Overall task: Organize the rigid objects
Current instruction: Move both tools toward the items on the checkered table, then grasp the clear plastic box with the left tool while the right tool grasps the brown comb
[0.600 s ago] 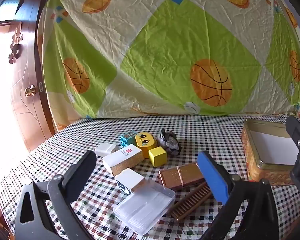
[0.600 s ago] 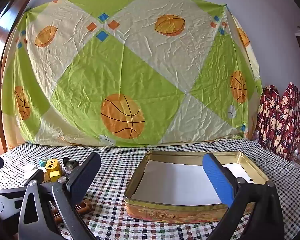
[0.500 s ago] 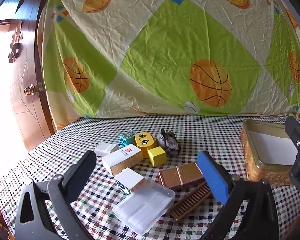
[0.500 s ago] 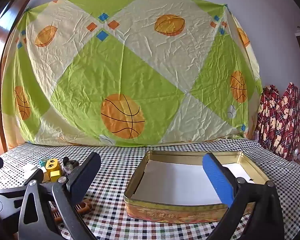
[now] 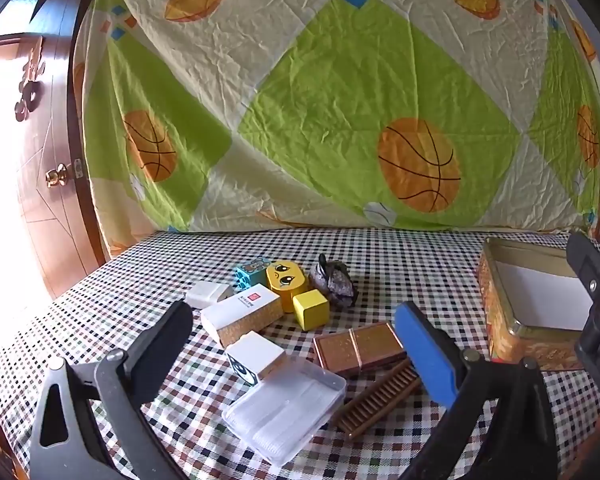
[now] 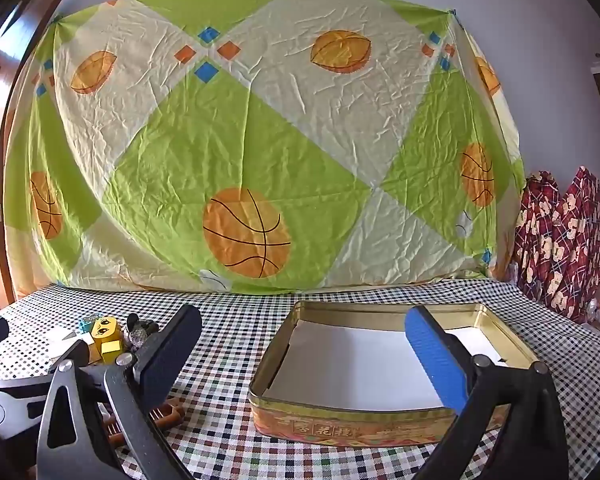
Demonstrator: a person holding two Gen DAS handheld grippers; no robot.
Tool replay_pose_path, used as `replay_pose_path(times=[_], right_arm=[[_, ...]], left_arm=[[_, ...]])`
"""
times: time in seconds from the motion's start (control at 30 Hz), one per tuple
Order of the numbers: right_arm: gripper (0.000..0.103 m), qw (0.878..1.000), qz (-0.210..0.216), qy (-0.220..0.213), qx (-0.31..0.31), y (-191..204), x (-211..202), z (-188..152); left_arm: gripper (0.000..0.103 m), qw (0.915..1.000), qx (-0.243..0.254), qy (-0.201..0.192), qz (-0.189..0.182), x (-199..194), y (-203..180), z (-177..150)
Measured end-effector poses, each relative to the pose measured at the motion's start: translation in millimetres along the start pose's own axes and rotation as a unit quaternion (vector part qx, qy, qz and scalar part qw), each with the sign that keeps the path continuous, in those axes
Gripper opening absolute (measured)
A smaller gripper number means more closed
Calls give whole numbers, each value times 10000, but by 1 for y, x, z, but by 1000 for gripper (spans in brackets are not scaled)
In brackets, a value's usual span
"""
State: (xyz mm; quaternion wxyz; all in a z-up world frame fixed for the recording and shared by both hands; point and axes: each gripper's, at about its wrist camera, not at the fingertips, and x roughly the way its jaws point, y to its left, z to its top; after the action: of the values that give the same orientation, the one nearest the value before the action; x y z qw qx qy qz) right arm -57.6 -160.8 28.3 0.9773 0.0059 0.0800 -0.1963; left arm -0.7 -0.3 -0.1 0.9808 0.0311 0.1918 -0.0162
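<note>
The left gripper [image 5: 296, 344] hangs above the checked tabletop [image 5: 400, 256] with its fingers spread wide and nothing between them. Just ahead of it lie a clear plastic case [image 5: 286, 408], a white box [image 5: 242, 314], a yellow cube [image 5: 311, 309] and a brown comb [image 5: 378, 398] (all close together). The right gripper [image 6: 304, 344] is likewise agape and empty, with the gold tin [image 6: 364, 426] right in front of it.

Low wrist views, shared tin [image 5: 496, 292]
</note>
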Motion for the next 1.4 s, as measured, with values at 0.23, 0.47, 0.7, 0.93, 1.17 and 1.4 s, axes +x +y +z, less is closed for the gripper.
replay_pose_path(times=[0.23, 0.47, 0.7, 0.93, 1.17, 1.4], right_arm=[[103, 10000, -9, -7, -7, 1, 0, -1], [103, 10000, 0, -5, -12, 0, 0, 0], [103, 10000, 19, -13, -21, 1, 0, 0], [103, 9991, 310, 302, -33, 7, 9, -4], [102, 9965, 662, 492, -107, 13, 13, -9], [102, 9941, 911, 556, -217, 21, 11, -11]], left_arm=[[102, 10000, -8, 60, -8, 1, 1, 0], [102, 10000, 2, 43, -13, 1, 0, -1], [103, 9999, -42, 89, -61, 0, 2, -3], [102, 9986, -197, 456, -158, -3, 26, -11], [102, 9943, -242, 1039, -76, -1, 72, -26], [102, 9854, 38, 1593, -593, 16, 70, -38]])
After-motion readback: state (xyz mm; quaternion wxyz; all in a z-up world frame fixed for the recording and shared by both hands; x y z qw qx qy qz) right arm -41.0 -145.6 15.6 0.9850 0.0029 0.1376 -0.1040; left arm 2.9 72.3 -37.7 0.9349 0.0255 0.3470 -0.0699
